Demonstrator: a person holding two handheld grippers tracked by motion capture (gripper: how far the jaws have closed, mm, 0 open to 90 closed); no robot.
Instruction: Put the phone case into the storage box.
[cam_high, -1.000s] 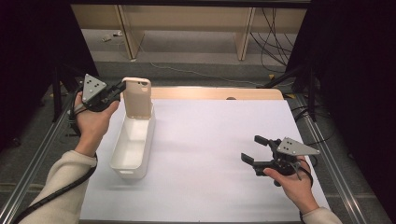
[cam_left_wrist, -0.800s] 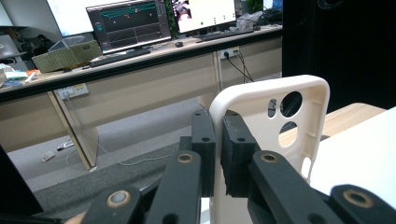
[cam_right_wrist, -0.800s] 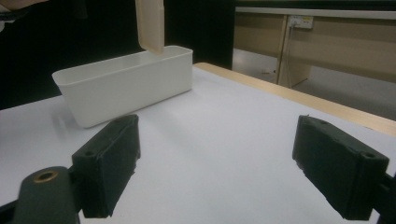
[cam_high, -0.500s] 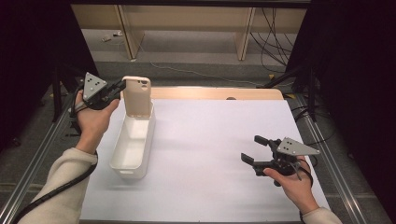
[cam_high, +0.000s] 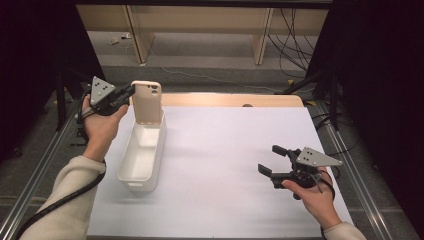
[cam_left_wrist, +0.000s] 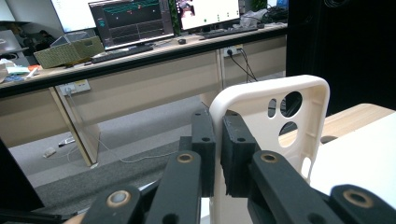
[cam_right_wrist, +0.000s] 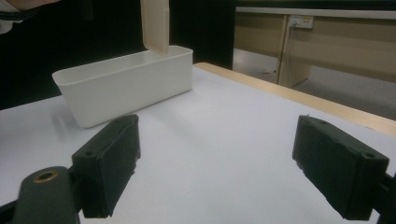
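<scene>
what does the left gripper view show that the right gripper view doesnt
The left gripper view gives the grip itself: the left gripper has its jaws shut on the edge of the phone case, whose camera cut-outs face the lens, with a desk of monitors behind.

The right gripper view gives the right gripper, jaws wide apart with nothing between them over the white table sheet, and the white bin as a whole, with the case's lower end hanging at the bin's rim.

Both show the phone case and the table's wooden edge.
</scene>
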